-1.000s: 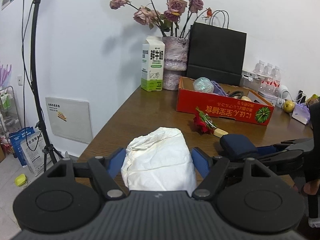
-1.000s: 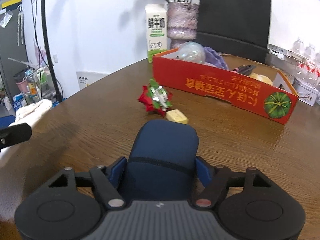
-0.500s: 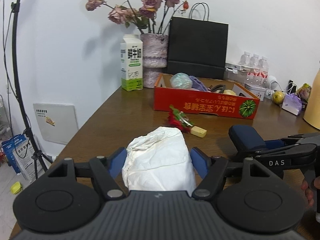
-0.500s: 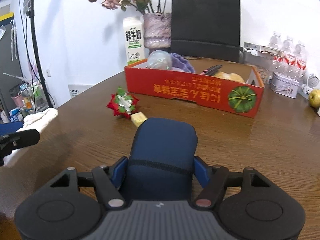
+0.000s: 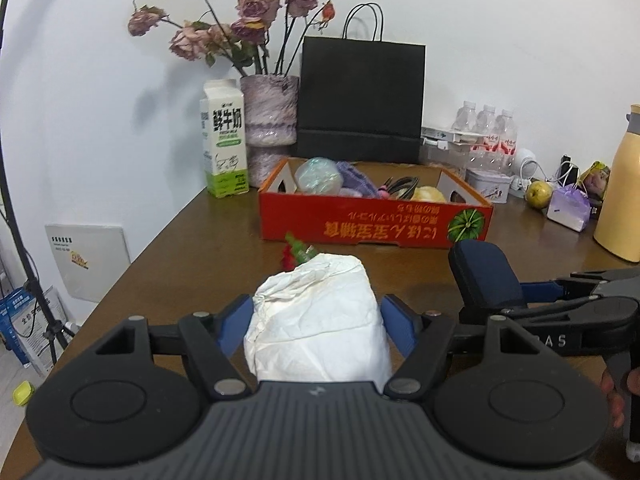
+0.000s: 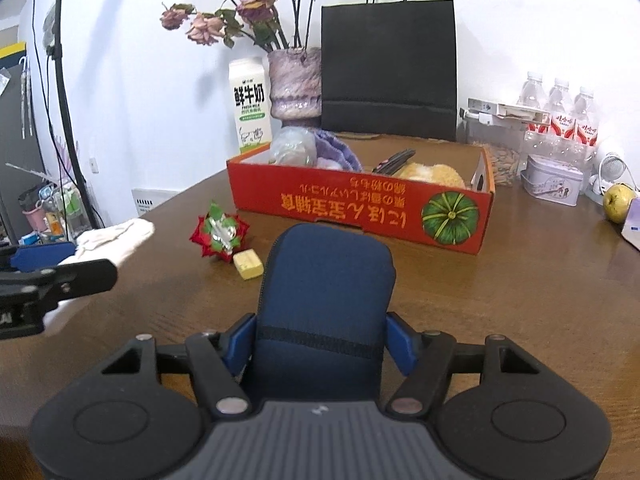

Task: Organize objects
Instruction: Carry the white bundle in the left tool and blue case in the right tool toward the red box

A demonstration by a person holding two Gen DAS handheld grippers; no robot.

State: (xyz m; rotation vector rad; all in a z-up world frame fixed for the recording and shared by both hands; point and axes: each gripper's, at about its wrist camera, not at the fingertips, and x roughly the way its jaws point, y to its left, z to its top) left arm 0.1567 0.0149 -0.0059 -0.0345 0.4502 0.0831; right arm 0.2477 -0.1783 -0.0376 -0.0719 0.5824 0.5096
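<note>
My left gripper (image 5: 316, 322) is shut on a white crumpled cloth bundle (image 5: 318, 320) and holds it above the brown table. My right gripper (image 6: 322, 340) is shut on a dark blue zip pouch (image 6: 326, 300); the pouch also shows in the left wrist view (image 5: 482, 276). A red cardboard box (image 6: 360, 210) with a pumpkin picture stands ahead and holds several items. A red and green foil flower (image 6: 218, 234) and a small yellow block (image 6: 248, 264) lie on the table in front of the box.
A milk carton (image 5: 224, 140), a vase of dried roses (image 5: 270, 120) and a black paper bag (image 5: 362, 100) stand behind the box. Water bottles (image 6: 560, 120), a tin (image 6: 552, 180), a yellow-green fruit (image 6: 618, 202) and a yellow jug (image 5: 618, 188) are at the right.
Both grippers have lifted and swung to face the red box squarely, each still holding its item. The box now appears more centred in both views.
</note>
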